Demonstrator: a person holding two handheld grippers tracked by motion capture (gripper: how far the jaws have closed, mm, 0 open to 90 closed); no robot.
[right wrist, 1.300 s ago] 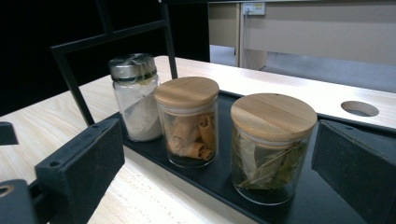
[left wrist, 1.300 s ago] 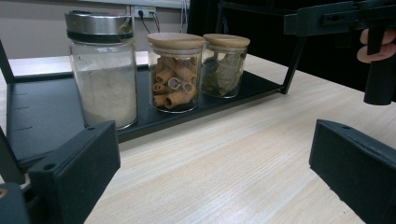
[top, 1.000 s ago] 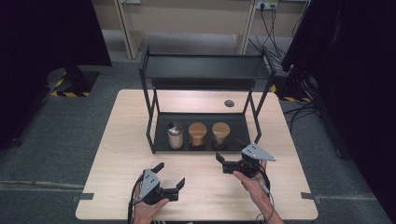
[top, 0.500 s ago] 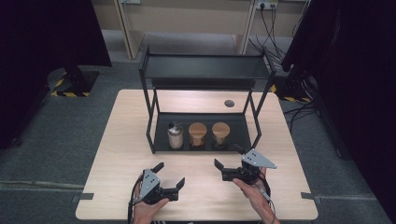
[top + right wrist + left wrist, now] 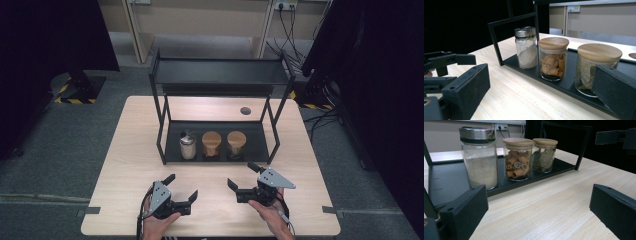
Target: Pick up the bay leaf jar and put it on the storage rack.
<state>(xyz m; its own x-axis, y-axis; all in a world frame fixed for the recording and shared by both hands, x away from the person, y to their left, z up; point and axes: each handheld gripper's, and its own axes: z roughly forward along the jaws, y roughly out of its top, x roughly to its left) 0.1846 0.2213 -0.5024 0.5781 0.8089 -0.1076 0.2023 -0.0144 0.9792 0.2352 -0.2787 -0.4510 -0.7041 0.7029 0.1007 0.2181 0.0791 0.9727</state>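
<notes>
You are looking at three jars in all, standing in a row on the lower tray of one black two-tier rack [image 5: 220, 75]. One is a metal-capped glass jar [image 5: 187, 146] holding pale powder. Two are wooden-lidded jars: one with rolled brown sticks [image 5: 211, 144], one with dried leaves [image 5: 236, 142]. You are holding two grippers, the left gripper [image 5: 180, 187] and the right gripper [image 5: 243, 174], each showing two black jaws. All of this is sitting on one wooden table [image 5: 135, 150], which is carrying one round cable hole [image 5: 245, 110].
</notes>
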